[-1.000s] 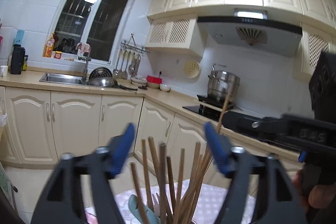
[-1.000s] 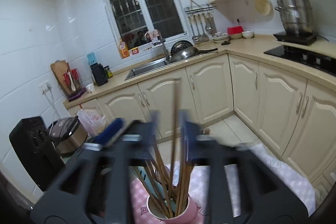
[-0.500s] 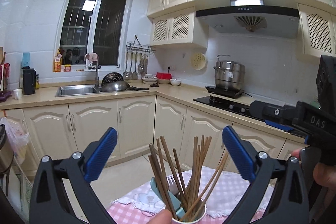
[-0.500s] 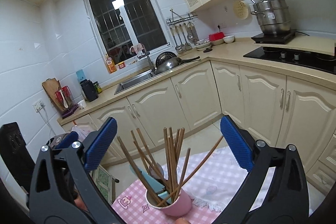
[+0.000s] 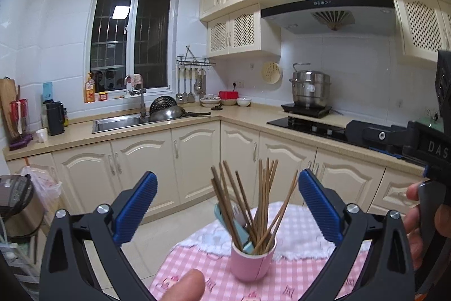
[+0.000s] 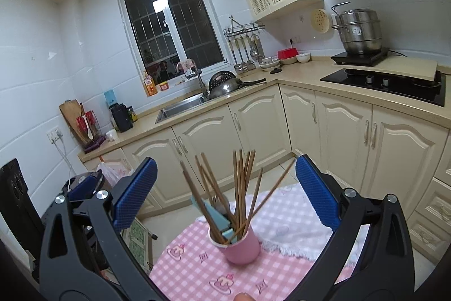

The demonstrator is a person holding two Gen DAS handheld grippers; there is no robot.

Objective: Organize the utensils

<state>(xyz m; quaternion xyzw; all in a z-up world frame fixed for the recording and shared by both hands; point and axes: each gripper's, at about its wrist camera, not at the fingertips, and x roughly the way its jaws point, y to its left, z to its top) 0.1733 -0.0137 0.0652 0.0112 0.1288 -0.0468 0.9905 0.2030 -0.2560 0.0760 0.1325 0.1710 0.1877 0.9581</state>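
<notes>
A pink cup stands on a pink checked tablecloth. It holds several brown wooden chopsticks and a light blue utensil. The cup also shows in the right wrist view with its chopsticks. My left gripper is open and empty, held back from and above the cup. My right gripper is open and empty, also back from the cup. The right gripper's black body shows at the right edge of the left wrist view.
A white towel lies on the table behind the cup. Cream cabinets and a counter with a sink, a wok, a hob and a steel pot run along the walls. A rice cooker stands at the left.
Both grippers have pulled back and away from the cup. The right gripper, shut around chopsticks a second ago, has opened. The left jaws have spread wider.
</notes>
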